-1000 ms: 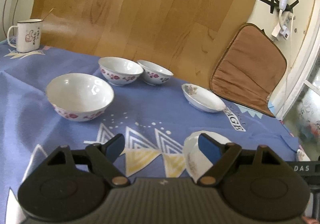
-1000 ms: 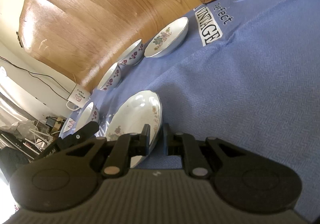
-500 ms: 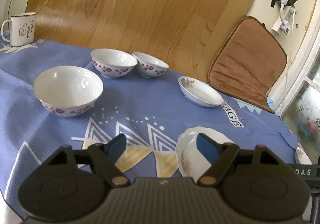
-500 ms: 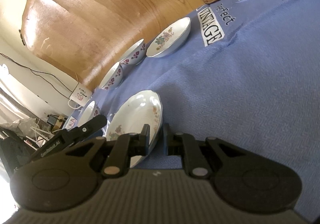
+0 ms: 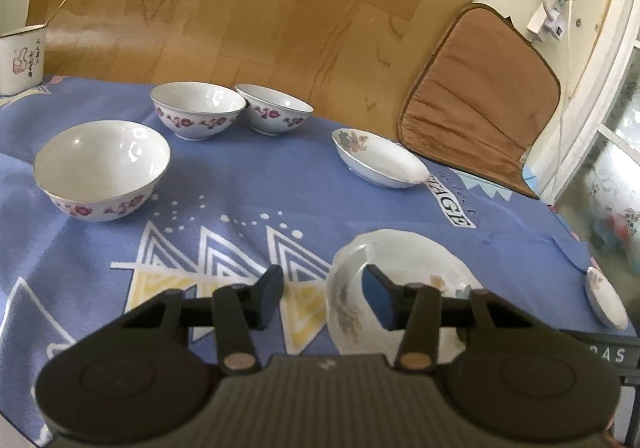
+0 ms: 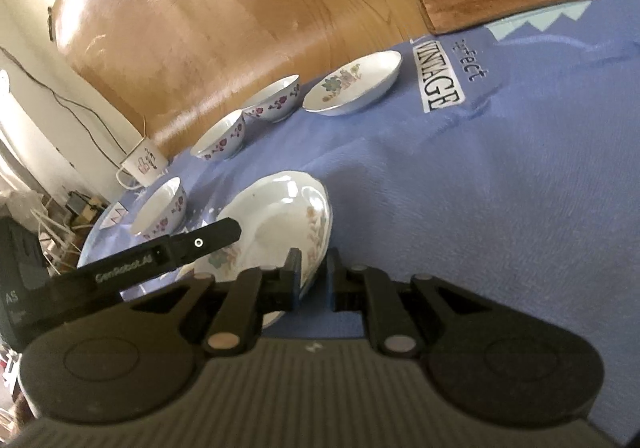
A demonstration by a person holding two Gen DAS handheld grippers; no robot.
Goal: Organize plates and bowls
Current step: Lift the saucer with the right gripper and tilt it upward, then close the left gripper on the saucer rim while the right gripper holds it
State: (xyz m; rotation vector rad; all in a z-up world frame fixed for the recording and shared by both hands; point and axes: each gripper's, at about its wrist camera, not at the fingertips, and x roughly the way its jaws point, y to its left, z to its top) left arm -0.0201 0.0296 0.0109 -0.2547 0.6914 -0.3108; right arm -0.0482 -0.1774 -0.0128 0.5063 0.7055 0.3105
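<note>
Right wrist view: the right tongs (image 6: 311,280) are pinched narrow on the near rim of a white scalloped plate (image 6: 280,224), one pad inside the rim and one outside, so the plate is tipped up on edge, its flowered face turned toward the left side of the view. The left tongs (image 5: 322,298) have just been closing and stand about half open; the plate's other rim (image 5: 400,248) sits between their blue pads (image 5: 376,302), one inside the dish and one outside, but I see no pad pressing on it yet. To my eye the coming move turns on that rim: it lies straight ahead of the left tongs, running across their line, while the right ones already carry the plate. Further out on the worktop, covered by a soft blue cloth (image 5: 248,176) with white and yellow triangles, sits a shallow oval dish (image 5: 380,164) with a flower print, well apart from the plate. Beyond it two small glossy bowls (image 5: 198,110) with red blossoms stand touching, and a bigger bowl (image 5: 102,168) stands alone to the left. A white mug (image 5: 20,60) is at the far corner, a brown cushion (image 5: 480,96) leans against the wall, and a small saucer (image 5: 606,300) lies at the right edge.
</note>
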